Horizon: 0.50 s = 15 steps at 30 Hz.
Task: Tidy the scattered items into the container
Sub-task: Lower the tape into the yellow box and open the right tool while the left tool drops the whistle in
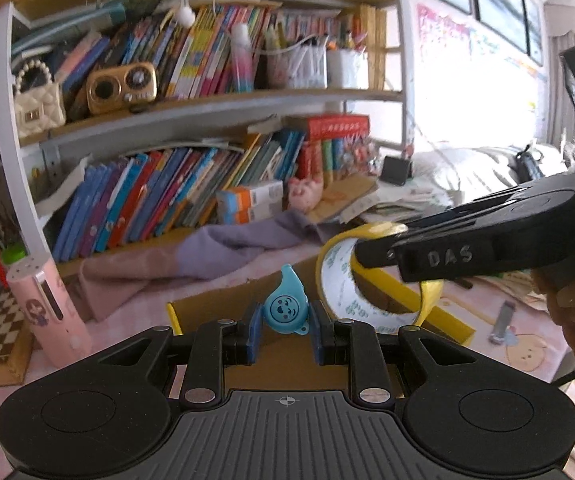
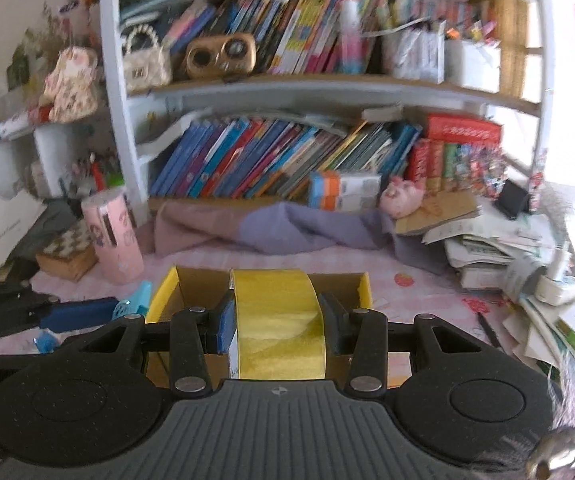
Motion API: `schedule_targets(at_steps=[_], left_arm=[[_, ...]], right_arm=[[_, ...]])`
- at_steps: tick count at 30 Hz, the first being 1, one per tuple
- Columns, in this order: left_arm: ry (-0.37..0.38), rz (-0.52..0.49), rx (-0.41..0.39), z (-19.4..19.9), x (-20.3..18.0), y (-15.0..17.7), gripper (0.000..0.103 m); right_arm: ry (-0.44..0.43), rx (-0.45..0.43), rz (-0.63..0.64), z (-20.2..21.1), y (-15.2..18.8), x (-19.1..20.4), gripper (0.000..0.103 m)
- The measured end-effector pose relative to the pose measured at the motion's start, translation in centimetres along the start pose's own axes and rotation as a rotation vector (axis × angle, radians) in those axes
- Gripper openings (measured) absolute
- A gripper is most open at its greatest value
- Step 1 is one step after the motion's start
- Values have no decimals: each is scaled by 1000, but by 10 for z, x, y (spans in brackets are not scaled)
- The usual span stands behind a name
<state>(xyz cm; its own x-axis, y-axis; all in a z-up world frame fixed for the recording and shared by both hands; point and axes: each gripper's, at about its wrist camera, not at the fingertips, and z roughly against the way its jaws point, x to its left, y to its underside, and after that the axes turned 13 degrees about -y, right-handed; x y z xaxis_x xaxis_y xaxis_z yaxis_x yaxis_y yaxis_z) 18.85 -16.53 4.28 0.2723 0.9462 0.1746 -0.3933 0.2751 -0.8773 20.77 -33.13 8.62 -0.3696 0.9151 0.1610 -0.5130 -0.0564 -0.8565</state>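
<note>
My left gripper (image 1: 285, 330) is clenched on a small blue whistle (image 1: 286, 307); my right gripper (image 2: 275, 326) pinches a yellow tape roll (image 2: 277, 320) by its flat sides. Both hang over the open cardboard box (image 2: 167, 292) on the pink table (image 2: 415, 284).

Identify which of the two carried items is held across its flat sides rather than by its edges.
The yellow tape roll, in the right hand-held gripper. The left hand-held gripper pinches the small blue face-printed clip by its edges.
</note>
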Motion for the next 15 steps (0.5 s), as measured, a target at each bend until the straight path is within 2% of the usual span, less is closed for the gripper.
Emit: schedule_targets(at_steps=[6, 15], left_arm=[[-36, -60, 57, -35, -10, -2, 23], [-55, -145, 162, -76, -24, 4, 23]], right_arm=[[-71, 118, 70, -49, -2, -17, 40], [-138, 301, 93, -114, 7, -34, 40]])
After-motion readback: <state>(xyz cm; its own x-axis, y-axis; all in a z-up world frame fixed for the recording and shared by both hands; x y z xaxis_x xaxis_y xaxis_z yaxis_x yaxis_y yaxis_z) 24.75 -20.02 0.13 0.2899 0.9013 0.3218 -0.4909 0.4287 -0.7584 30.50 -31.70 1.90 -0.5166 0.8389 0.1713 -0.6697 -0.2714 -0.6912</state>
